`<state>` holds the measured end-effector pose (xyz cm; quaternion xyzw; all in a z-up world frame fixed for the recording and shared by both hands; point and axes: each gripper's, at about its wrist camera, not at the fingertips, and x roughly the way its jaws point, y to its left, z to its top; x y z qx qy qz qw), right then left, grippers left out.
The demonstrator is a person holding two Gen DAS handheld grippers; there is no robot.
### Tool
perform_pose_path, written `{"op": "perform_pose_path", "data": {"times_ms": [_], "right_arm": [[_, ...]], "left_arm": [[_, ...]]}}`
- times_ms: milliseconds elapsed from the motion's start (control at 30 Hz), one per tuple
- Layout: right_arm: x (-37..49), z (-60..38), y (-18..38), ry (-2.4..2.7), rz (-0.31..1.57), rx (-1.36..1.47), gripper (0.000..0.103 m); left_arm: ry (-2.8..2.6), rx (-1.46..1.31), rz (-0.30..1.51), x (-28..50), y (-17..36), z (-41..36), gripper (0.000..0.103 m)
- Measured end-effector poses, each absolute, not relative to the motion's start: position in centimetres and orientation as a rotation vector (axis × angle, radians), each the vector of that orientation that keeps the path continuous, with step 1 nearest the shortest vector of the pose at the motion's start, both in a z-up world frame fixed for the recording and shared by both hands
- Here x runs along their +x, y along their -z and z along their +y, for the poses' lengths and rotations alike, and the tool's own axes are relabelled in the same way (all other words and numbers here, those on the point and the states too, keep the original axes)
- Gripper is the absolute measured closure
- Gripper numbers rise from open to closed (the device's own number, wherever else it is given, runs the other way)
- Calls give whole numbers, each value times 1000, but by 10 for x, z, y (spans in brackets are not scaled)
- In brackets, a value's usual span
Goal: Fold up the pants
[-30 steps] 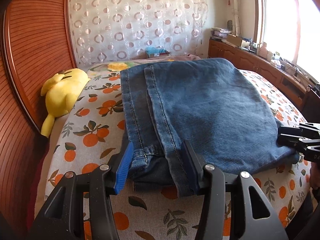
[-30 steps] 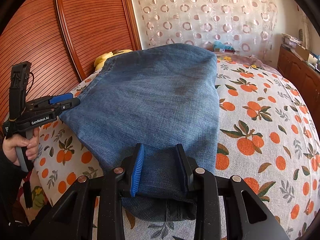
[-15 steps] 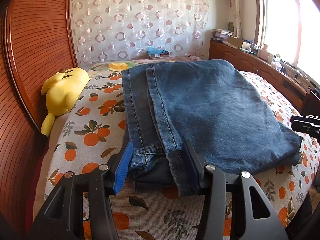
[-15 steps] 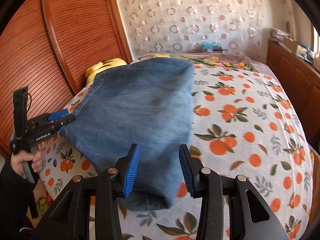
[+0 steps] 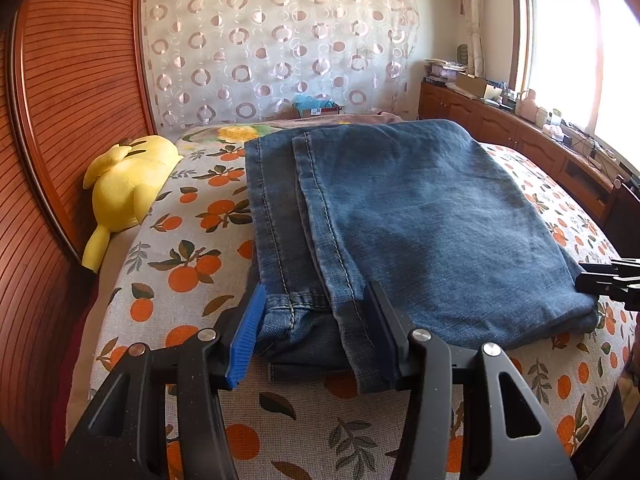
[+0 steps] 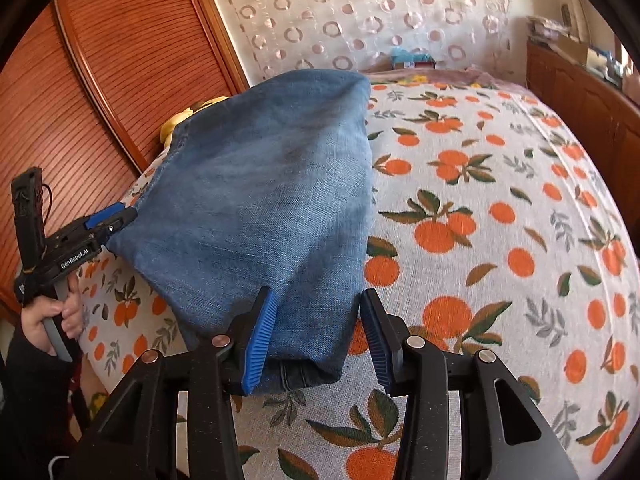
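Blue jeans (image 5: 420, 220) lie folded into a flat rectangle on the orange-print bedsheet (image 5: 180, 272). Their hemmed leg ends lie between the fingers of my left gripper (image 5: 314, 332), whose jaws stand apart, level with the bed, without bunching the cloth. In the right wrist view the jeans (image 6: 260, 200) stretch away from my right gripper (image 6: 316, 336). It is open around the folded near corner, with a gap showing at its right finger. The left gripper (image 6: 124, 216) shows at the jeans' left corner, held by a hand (image 6: 52, 316). The right gripper's tips (image 5: 592, 280) show at the jeans' right corner.
A yellow plush toy (image 5: 128, 184) lies against the ribbed wooden headboard (image 5: 60, 120) at the left. A wooden cabinet (image 5: 520, 132) with clutter runs under the window on the right. Bare orange-print sheet (image 6: 500, 220) spreads to the right of the jeans.
My right gripper has let go of the jeans' folded corner, widened, rolled a little and drawn back toward the bed's edge. The left gripper and the jeans have stayed where they were.
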<state>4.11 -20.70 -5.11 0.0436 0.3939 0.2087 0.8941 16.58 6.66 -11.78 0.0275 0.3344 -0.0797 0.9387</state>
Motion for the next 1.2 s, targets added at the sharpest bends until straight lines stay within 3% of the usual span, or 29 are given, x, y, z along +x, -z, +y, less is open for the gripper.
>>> {"op": "perform_pose_path", "data": {"times_ms": [100,300,333,600,800,1200], "right_arm": [[44,-209,53,-453,833,119,58],[50,-207,49,-515,845,125,92],[50,-206,45,-516,830,110,94],[57,-181,-8,-582,698,67,96],[70,-125,-38,-655,628,12,98],[93,-9,-19,-883,625,-12,100]], "left_arm": [[160,57,682,166,117,67,51],[157,57,679,166,117,67,51],[154,55,677,166,117,67,51],[110,-3,640,164,102,82,51],[79,-44,550,145,61,106,51],[-48,-95,528,119,55,172,51]]}}
